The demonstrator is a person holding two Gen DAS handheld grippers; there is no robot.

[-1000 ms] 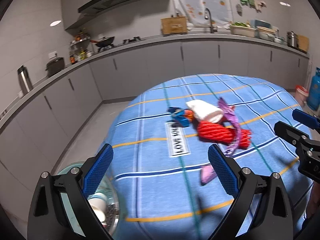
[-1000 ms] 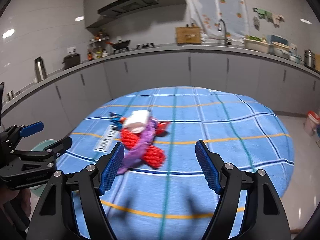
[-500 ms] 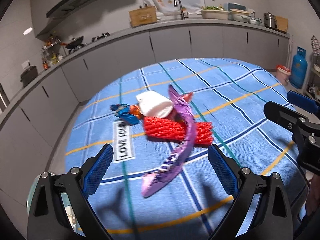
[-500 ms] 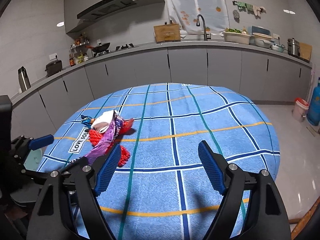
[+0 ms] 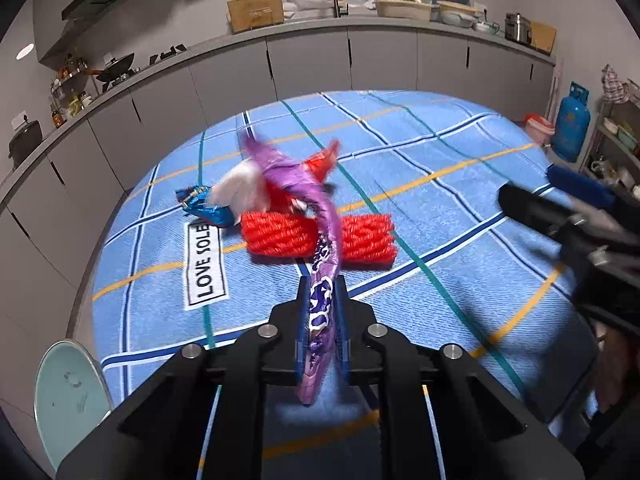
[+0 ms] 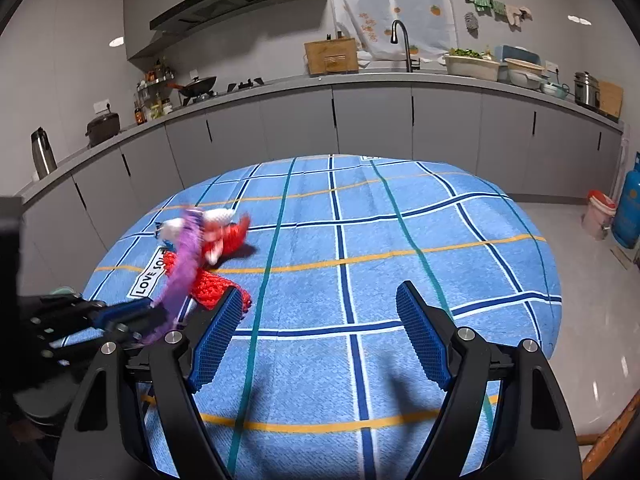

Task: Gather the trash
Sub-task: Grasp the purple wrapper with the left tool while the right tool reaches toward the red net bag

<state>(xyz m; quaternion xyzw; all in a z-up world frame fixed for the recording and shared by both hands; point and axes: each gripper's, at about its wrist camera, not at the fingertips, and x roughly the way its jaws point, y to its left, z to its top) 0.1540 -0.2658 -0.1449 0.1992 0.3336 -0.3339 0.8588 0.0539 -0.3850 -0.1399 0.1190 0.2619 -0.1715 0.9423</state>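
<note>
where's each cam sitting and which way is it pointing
Left wrist: rides the left gripper, angled down across the table toward the kitchen counter; its jaws are closing on the purple wrapper; the right gripper shows blurred at right.
Right wrist: rides the right gripper, open over bare cloth, facing the same counter; the left gripper shows low at left.
Shared: the table, purple wrapper, red foam net and sink counter.
</note>
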